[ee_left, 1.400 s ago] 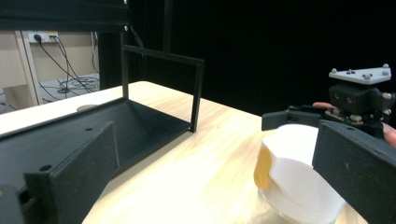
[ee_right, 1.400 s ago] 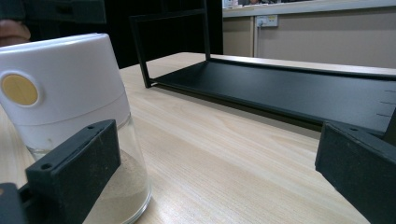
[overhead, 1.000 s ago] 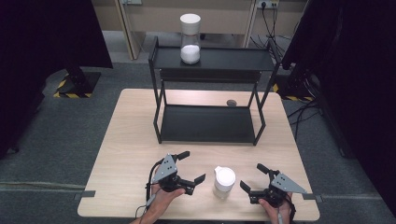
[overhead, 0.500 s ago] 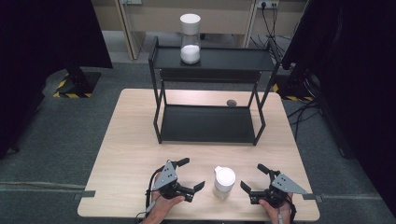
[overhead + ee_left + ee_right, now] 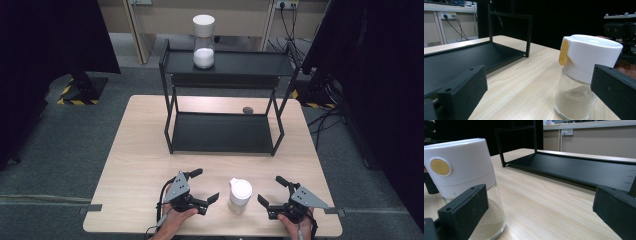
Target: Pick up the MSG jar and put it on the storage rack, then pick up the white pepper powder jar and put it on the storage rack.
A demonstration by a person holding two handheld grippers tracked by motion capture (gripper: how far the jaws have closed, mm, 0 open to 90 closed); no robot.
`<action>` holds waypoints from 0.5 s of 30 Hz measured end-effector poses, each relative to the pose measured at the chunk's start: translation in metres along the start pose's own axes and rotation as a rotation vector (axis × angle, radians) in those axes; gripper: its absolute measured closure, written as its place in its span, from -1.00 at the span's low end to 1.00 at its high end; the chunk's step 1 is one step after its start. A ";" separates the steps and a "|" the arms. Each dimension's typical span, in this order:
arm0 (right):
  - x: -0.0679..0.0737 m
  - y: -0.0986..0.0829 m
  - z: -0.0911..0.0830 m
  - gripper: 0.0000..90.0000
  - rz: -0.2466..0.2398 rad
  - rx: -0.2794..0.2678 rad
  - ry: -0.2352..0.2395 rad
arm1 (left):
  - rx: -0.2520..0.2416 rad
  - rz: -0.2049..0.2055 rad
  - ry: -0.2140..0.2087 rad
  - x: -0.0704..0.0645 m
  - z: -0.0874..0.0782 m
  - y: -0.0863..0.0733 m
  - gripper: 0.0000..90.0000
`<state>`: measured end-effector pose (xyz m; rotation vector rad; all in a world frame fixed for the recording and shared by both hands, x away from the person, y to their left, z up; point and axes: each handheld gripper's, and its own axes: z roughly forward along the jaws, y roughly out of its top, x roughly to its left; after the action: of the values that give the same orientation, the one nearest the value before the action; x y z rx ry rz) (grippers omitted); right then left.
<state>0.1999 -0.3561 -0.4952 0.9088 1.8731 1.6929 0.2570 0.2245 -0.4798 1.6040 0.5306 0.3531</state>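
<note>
Glass shaker jar (image 5: 240, 195) with white flip lid, upright on tabletop (image 5: 140, 165) before black rack (image 5: 222, 132), between left gripper (image 5: 204, 186) and right gripper (image 5: 270, 192), fingers open; likely rigid, smooth, breakable; best gripped around lid.

You will find no readable text, label, brand or number anywhere here. The jar (image 5: 240, 194) between your two hand-held grippers carries only a plain yellow dot (image 5: 440, 167) on its white lid, without lettering.
</note>
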 end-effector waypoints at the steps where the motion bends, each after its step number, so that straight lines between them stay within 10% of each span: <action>1: 0.000 0.000 0.000 -0.99 0.000 0.000 0.000 | 0.001 -0.001 0.001 0.000 0.000 0.000 -1.00; 15: 0.002 0.000 -0.001 -0.99 -0.004 -0.002 -0.001 | 0.002 -0.008 0.000 0.000 0.000 -0.002 -1.00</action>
<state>0.1980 -0.3555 -0.4951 0.9038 1.8716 1.6910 0.2564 0.2246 -0.4815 1.6032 0.5367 0.3467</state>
